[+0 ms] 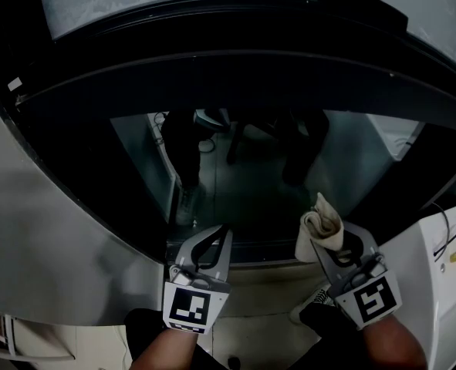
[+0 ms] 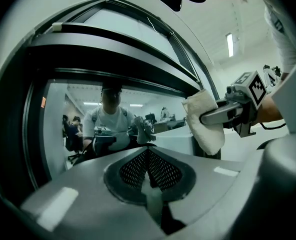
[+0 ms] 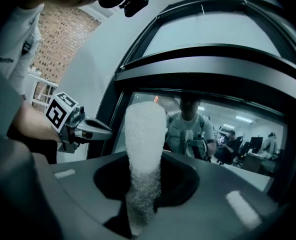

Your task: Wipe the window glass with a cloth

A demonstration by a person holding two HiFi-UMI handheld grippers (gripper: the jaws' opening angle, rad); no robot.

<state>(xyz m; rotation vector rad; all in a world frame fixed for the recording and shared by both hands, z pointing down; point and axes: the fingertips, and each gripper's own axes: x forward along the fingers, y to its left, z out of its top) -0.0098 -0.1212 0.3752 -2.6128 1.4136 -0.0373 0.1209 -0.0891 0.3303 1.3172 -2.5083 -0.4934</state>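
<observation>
Right hand-held gripper (image 1: 342, 247) clamps cloth (image 3: 144, 144) near window glass (image 1: 247, 179) — left hand-held gripper (image 1: 222, 239) closed.

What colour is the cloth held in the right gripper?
White; the cloth shows best in the right gripper view.

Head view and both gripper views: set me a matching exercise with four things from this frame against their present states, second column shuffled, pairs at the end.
Things
1. left gripper
2. right gripper
3. white cloth
4. window glass

States
A. shut on the cloth
B. dark and reflective
C. shut, with nothing between the jaws
D. folded, standing up out of the jaws

Pairs: 1-C, 2-A, 3-D, 4-B
</observation>
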